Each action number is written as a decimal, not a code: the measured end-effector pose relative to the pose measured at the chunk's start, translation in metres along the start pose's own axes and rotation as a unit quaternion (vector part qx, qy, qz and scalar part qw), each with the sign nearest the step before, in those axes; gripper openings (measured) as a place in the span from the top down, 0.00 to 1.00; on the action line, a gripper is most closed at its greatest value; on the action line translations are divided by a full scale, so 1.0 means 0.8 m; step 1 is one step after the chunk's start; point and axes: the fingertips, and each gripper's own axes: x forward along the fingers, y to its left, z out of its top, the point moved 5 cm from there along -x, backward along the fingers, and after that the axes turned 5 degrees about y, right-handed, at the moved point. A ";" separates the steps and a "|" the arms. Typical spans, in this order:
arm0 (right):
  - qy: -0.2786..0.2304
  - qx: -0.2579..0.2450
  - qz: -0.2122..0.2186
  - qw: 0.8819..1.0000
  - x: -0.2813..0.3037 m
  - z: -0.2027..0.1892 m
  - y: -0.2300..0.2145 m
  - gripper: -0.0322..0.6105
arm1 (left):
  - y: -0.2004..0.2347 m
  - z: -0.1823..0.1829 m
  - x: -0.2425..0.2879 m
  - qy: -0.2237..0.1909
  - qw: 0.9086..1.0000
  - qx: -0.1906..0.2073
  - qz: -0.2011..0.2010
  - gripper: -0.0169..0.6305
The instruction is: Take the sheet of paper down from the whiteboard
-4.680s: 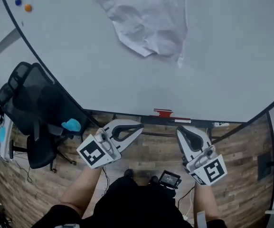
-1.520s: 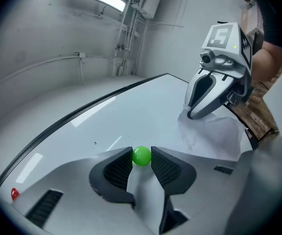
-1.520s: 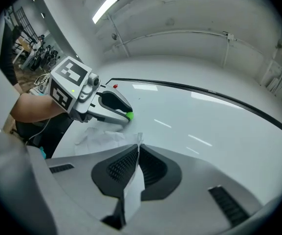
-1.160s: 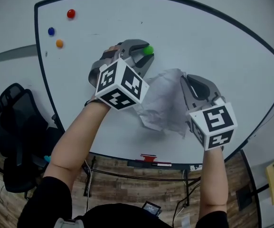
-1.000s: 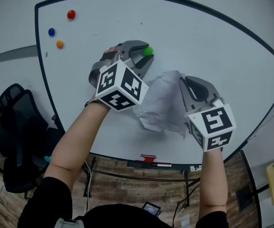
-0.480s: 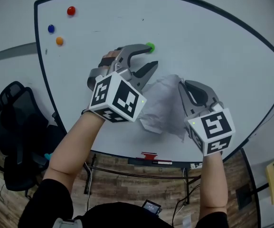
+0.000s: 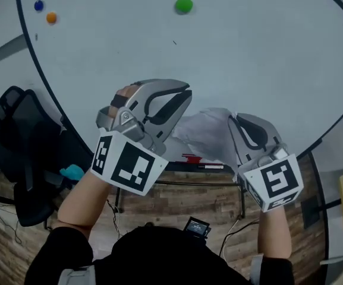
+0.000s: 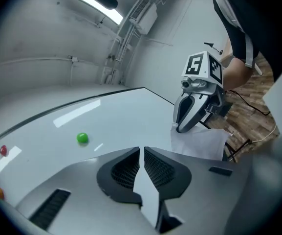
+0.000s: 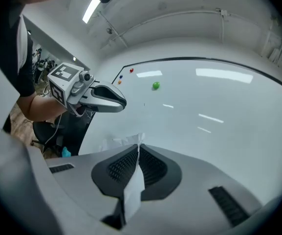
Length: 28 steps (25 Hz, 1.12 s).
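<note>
Paper (image 7: 207,132) clamped in right claw (image 9: 137,149); left claw (image 8: 141,152) just closed, empty; green magnet (image 7: 183,5) above.

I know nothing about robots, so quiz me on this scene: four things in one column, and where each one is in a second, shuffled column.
1 green magnet
2 sheet of paper
3 office chair
4 orange magnet

A beside the blue magnet
B pinched in the right hand-held gripper
C on the floor by the whiteboard's left edge
D alone, high on the whiteboard

Pairs: 1-D, 2-B, 3-C, 4-A
</note>
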 end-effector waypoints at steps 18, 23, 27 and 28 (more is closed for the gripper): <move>0.097 0.143 0.104 0.979 0.005 -0.289 0.168 0.92 | -0.301 -0.166 -0.055 0.051 0.938 -0.271 -0.210 0.95; 0.096 0.196 0.096 0.971 -0.005 -0.352 0.199 0.92 | -0.342 -0.194 -0.075 0.017 0.913 -0.348 -0.213 0.95; 0.090 0.189 0.104 0.972 -0.006 -0.386 0.222 0.92 | -0.370 -0.222 -0.086 0.018 0.887 -0.419 -0.193 0.95; 0.091 0.192 0.102 0.972 -0.006 -0.396 0.224 0.92 | -0.379 -0.230 -0.088 0.026 0.884 -0.425 -0.194 0.95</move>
